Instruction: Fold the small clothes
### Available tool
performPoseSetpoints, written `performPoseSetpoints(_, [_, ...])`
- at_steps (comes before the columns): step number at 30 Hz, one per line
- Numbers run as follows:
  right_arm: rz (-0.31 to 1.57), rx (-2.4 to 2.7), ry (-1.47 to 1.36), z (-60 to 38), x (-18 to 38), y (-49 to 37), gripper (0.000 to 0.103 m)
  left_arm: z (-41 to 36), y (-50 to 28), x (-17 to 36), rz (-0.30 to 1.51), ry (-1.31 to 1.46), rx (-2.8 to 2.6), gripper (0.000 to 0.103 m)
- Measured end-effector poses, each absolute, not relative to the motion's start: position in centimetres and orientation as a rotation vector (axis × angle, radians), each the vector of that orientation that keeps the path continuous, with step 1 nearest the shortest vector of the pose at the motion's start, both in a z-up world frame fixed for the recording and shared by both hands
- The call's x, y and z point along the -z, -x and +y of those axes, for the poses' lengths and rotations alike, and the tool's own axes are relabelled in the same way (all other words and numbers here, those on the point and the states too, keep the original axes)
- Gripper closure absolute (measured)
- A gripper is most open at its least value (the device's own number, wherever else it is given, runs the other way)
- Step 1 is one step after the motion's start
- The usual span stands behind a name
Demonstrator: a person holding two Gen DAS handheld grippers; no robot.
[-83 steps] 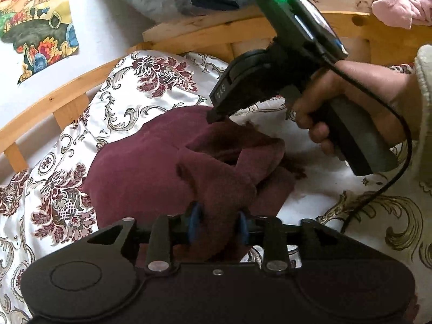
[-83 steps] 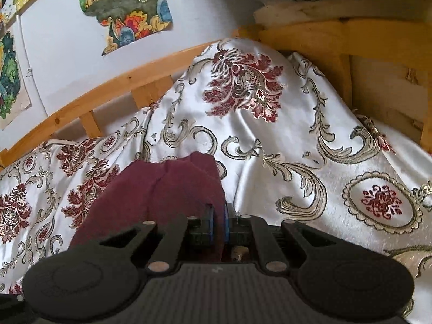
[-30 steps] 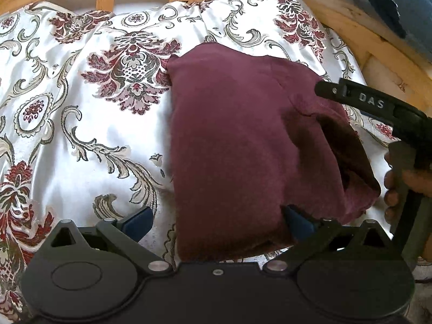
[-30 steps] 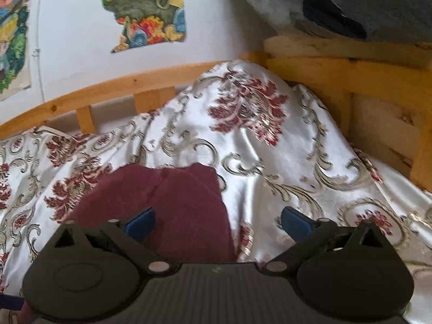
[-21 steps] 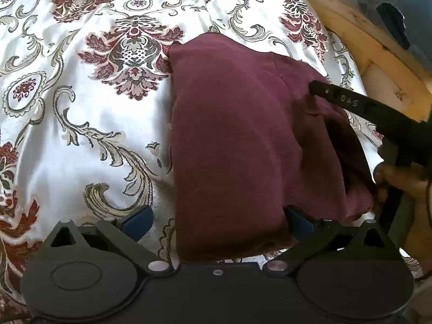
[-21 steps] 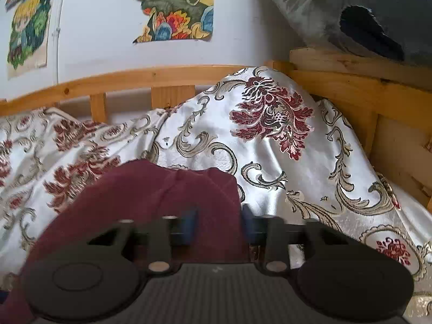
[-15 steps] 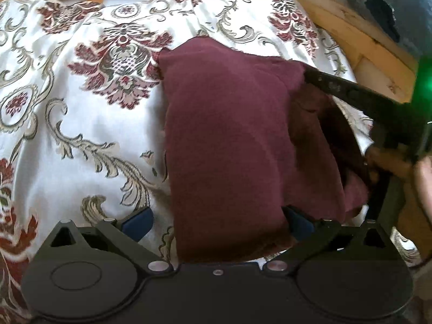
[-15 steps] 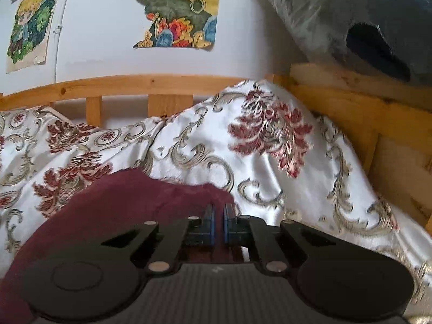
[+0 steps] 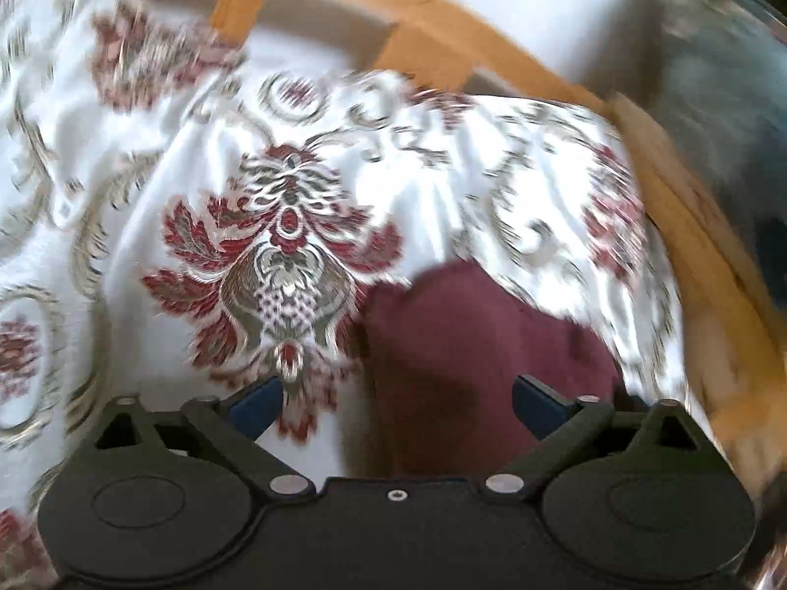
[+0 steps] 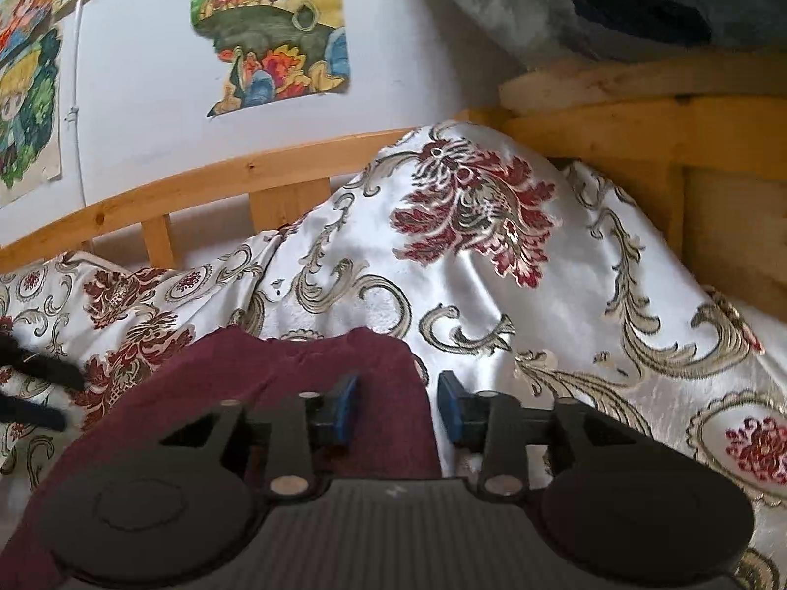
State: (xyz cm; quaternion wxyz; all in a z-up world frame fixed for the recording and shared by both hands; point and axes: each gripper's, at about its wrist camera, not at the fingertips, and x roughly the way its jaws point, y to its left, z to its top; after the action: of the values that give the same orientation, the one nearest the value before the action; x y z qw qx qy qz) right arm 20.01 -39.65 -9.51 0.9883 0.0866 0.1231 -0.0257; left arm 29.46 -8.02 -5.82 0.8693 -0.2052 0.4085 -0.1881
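Observation:
A dark maroon garment (image 9: 472,359) lies folded on a white bedspread with red and gold flowers (image 9: 285,246). My left gripper (image 9: 396,400) is wide open over the garment's left edge; the view is blurred. In the right wrist view the garment (image 10: 275,383) lies under my right gripper (image 10: 397,403), which is partly open with its fingers astride the garment's right edge and holds nothing. The left gripper's black fingers (image 10: 34,368) show at the far left of that view.
A wooden bed rail (image 10: 236,172) runs along the back, and wooden boards (image 10: 688,113) stand at the right. Colourful posters (image 10: 270,29) hang on the white wall. A grey-blue bag (image 10: 639,0) rests on the boards.
My right gripper shut on the garment's right edge, then opened partway. My left gripper stayed open and swung fast, so less of the garment shows in its view.

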Motion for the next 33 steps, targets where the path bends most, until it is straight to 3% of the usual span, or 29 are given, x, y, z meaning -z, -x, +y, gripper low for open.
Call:
performPoseSetpoints(3, [0.248, 0.053, -0.191, -40.0, 9.7, -20.0, 0.049, -8.3, -32.5, 7.4, 0.931, 0.504, 0.373, 0.024])
performPoseSetpoints(6, [0.249, 0.047, -0.195, -40.0, 9.8, -20.0, 0.041, -8.3, -33.9, 8.6, 0.973, 0.602, 0.378, 0.028])
performPoseSetpoints(8, [0.249, 0.047, -0.193, -39.9, 9.8, -20.0, 0.038, -8.1, -34.4, 8.8, 0.969, 0.655, 0.384, 0.040])
performPoseSetpoints(10, [0.250, 0.048, -0.188, -39.8, 9.8, -20.0, 0.035, -8.2, -34.9, 9.0, 0.978, 0.690, 0.394, 0.073])
performPoseSetpoints(13, [0.249, 0.048, -0.185, -39.7, 9.8, -19.9, 0.033, -8.0, -34.9, 8.8, 0.976, 0.712, 0.352, 0.089])
performPoseSetpoints(15, [0.247, 0.049, -0.184, -39.7, 9.7, -19.8, 0.033, -7.6, -34.0, 8.2, 0.922, 0.727, 0.339, 0.092])
performPoseSetpoints(20, [0.246, 0.049, -0.176, -39.4, 9.7, -19.6, 0.030, -8.5, -33.4, 7.3, 0.865, 0.605, 0.326, 0.086])
performPoseSetpoints(24, [0.256, 0.033, -0.171, -39.4, 9.5, -19.6, 0.023, -9.1, -32.3, 6.5, 0.850, 0.532, 0.295, 0.052])
performPoseSetpoints(28, [0.254, 0.023, -0.154, -39.1, 9.1, -19.4, 0.008, -9.0, -30.6, 5.8, 0.834, 0.484, 0.265, 0.033])
performPoseSetpoints(33, [0.226, 0.041, -0.137, -39.0, 8.1, -18.9, 0.000, -8.0, -27.1, 5.0, 0.811, 0.479, 0.238, 0.017])
